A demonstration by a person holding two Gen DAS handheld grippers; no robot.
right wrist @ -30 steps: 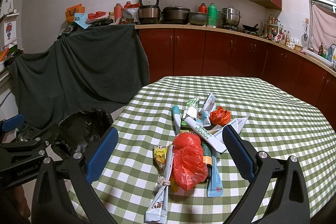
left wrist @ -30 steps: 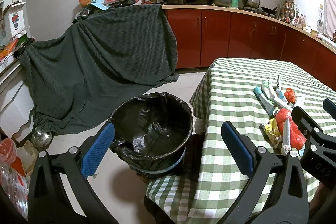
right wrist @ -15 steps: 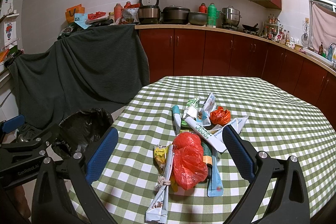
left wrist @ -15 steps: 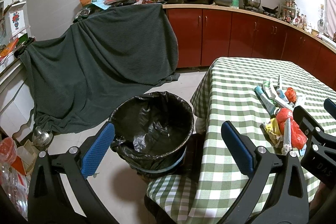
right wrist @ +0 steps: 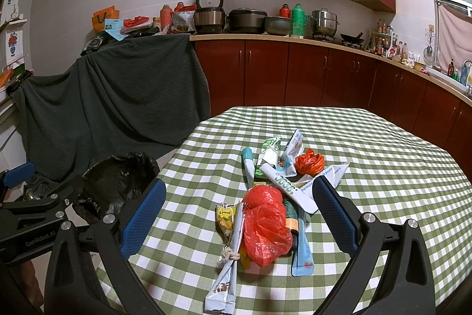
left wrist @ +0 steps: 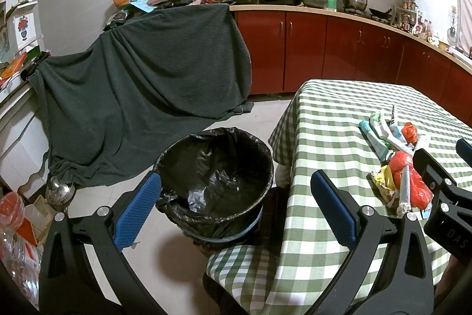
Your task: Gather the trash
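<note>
The left gripper point(left wrist: 236, 205) points down at the trash bin point(left wrist: 215, 179), which sits between its wide-apart jaws and holds a black bag. The right gripper point(right wrist: 239, 214) is held low over the table point(right wrist: 383, 155), jaws spread wide, nothing in them. The trash pile point(right wrist: 271, 197) lies between and just past its blue pads point(right wrist: 144, 214). Only the right view shows the long wrapper point(right wrist: 227, 264) up close. Only the left view shows inside the bin.

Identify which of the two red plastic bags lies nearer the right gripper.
The larger, flattened red plastic bag, lying between the open right gripper's fingers; the small scrunched one sits farther back.
</note>
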